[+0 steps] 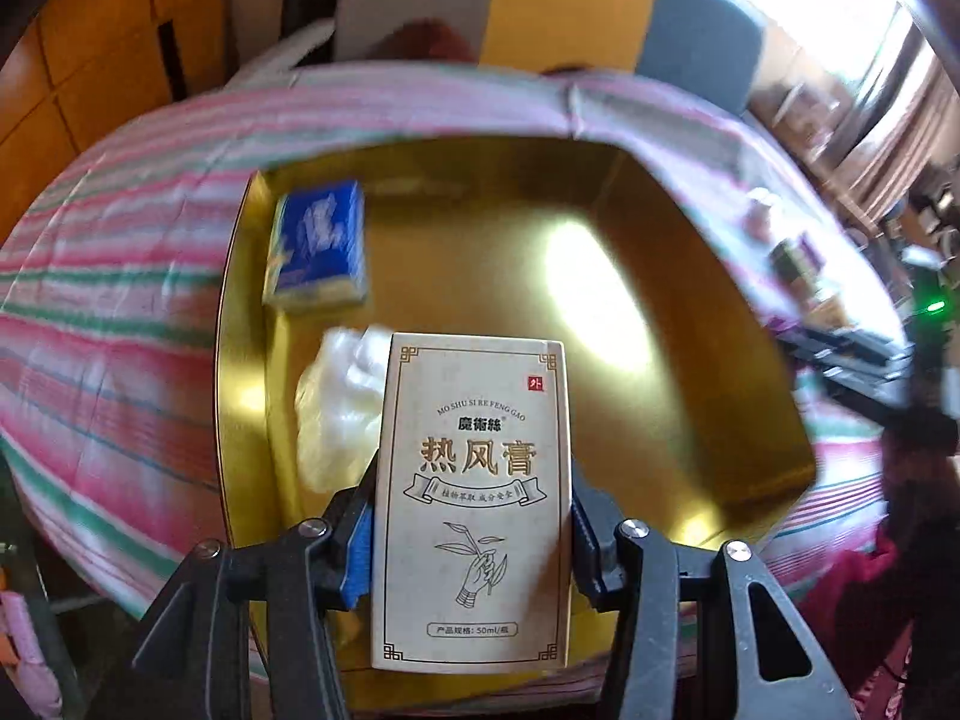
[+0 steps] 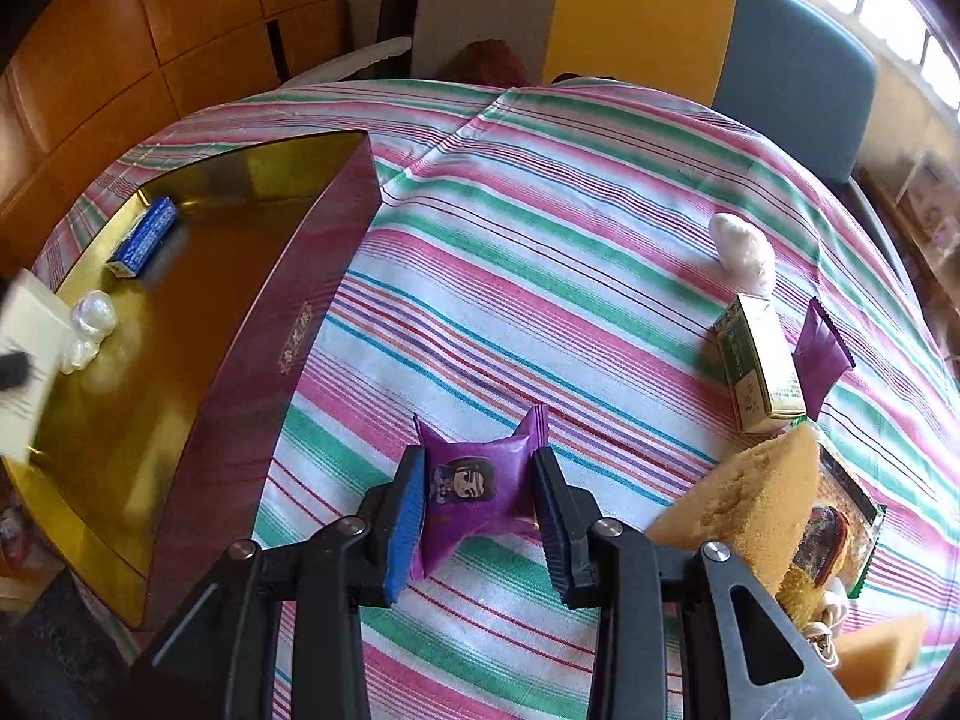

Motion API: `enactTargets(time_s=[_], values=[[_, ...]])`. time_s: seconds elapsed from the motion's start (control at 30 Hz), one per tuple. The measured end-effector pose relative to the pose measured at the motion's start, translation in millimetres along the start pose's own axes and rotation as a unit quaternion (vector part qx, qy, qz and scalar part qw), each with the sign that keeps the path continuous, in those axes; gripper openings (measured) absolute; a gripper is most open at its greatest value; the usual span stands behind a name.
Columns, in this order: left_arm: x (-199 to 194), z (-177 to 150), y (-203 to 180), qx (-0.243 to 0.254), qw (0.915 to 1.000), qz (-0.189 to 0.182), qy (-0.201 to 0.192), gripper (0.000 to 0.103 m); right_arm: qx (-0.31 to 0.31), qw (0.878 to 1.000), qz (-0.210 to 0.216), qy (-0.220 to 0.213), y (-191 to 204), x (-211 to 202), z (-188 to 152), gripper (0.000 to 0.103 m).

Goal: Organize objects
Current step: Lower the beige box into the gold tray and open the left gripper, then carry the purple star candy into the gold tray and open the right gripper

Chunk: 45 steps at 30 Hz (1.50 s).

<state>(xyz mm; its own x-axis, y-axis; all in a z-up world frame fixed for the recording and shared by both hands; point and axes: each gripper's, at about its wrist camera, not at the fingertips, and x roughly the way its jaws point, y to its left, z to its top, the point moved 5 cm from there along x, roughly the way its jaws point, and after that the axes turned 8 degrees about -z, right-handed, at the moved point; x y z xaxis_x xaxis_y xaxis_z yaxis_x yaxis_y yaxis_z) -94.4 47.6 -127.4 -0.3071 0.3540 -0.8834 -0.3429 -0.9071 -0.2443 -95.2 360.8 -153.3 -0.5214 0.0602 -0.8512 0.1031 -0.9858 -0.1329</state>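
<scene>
My left gripper (image 1: 474, 534) is shut on a cream box with Chinese print (image 1: 474, 498) and holds it above the gold-lined box (image 1: 660, 420). In that box lie a blue packet (image 1: 318, 246) and a white plastic bag (image 1: 336, 414). My right gripper (image 2: 480, 516) is shut on a purple snack packet (image 2: 474, 486), just above the striped tablecloth (image 2: 540, 240). The gold-lined box, maroon outside (image 2: 252, 396), is to its left; the cream box (image 2: 27, 360) shows at the left edge.
On the cloth at the right lie a white wad (image 2: 741, 246), a green-and-cream box (image 2: 759, 366), a second purple packet (image 2: 819, 354), yellow sponges (image 2: 744, 510) and a snack bag (image 2: 840, 534). Chairs (image 2: 792, 60) stand behind the table.
</scene>
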Motion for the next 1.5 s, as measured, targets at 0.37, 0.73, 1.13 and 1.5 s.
enactTargets(time_s=[0.37,0.73,1.13,1.5], values=[[4.1,-6.4,22.3,-0.004,0.9964,0.079,-0.033,0.064,-0.001,1.0,0.0,0.0,1.5,3.0,3.4,0.036],[-23.5,-8.4,19.5,0.016,0.99,0.107,-0.091,0.067,-0.007,1.0,-0.004,-0.002,3.0,4.6,2.8,0.036],[-48.6,-18.0,13.2,0.019,0.9857,0.112,-0.125,0.067,-0.009,1.0,-0.008,-0.006,4.2,5.6,0.9,0.035],[-65.0,-25.2,27.2,0.002,0.986,0.095,-0.137,0.067,-0.005,1.0,-0.017,-0.008,4.7,6.1,-0.1,0.034]])
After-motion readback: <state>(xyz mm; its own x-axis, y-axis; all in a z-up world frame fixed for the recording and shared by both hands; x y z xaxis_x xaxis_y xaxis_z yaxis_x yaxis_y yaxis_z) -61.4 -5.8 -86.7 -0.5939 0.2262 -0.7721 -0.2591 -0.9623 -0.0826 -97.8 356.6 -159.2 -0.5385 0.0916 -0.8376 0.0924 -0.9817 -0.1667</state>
